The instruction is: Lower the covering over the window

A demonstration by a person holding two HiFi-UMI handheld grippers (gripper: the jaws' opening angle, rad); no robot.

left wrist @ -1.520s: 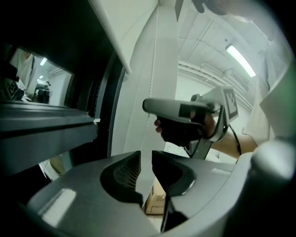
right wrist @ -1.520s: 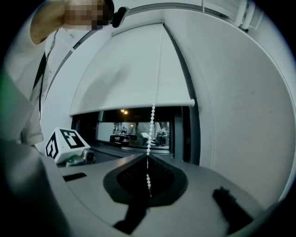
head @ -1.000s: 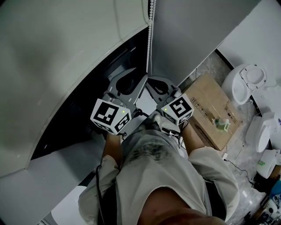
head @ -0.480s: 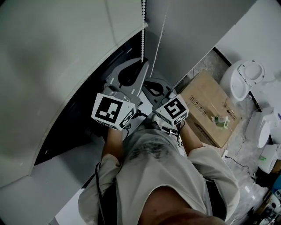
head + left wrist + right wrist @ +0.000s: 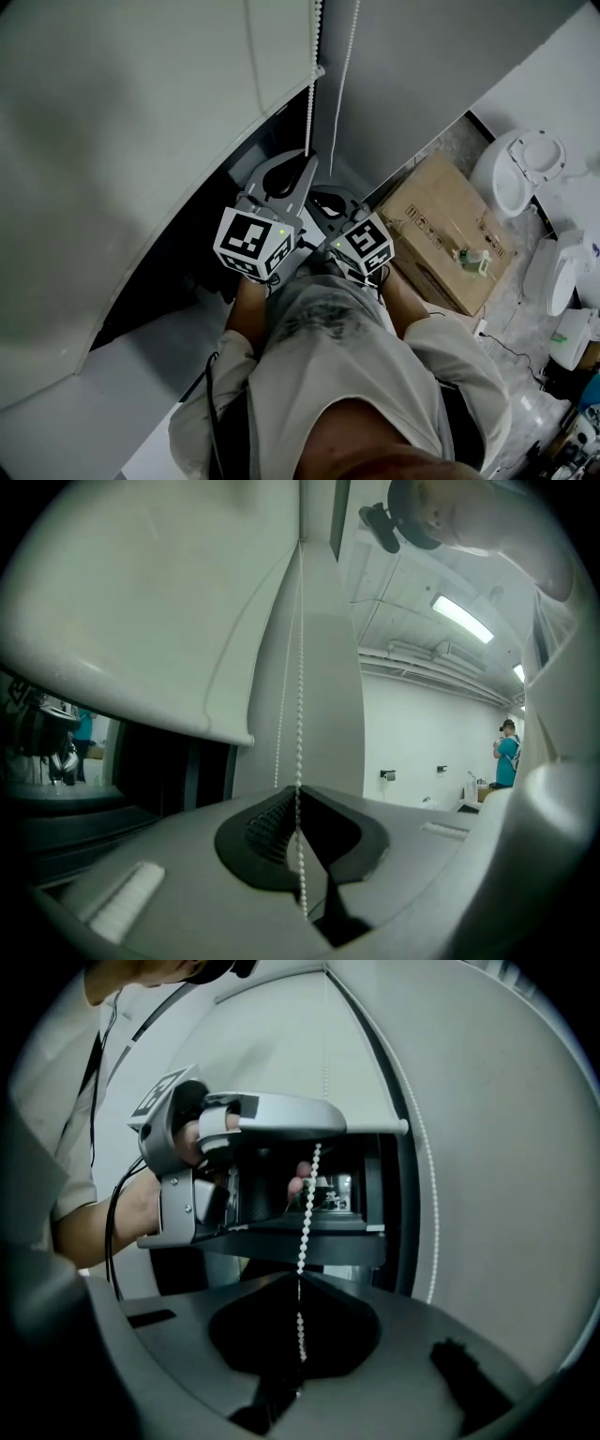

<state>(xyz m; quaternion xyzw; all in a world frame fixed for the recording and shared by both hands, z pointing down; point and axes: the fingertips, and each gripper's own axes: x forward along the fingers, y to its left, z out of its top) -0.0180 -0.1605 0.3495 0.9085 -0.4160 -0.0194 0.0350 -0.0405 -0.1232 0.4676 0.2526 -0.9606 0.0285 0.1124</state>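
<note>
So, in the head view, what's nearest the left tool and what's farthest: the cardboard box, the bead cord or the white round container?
1. Bead cord: pinched at the tip of the left tool.
2. Cardboard box: on the floor, to the right.
3. White round container: far right, beyond the box.

Place: indoor test or mock-up space, lab-like, not lived-in home.
- White ceiling with long strip light (image 5: 461, 619); exposed pipes (image 5: 422, 656) running along it.
- Bare white wall (image 5: 412, 733), few small fittings (image 5: 389, 774) on it.
- Person in teal top (image 5: 507, 757) standing far off across open room.
- Speckled stone floor (image 5: 514, 305) used as storage: cardboard box (image 5: 448, 234) lying flat, small bottle (image 5: 472, 260) on top.
- White toilet-like fixtures (image 5: 518, 173) standing near box.
- Thin cable (image 5: 506, 349) trailing over floor.
</note>
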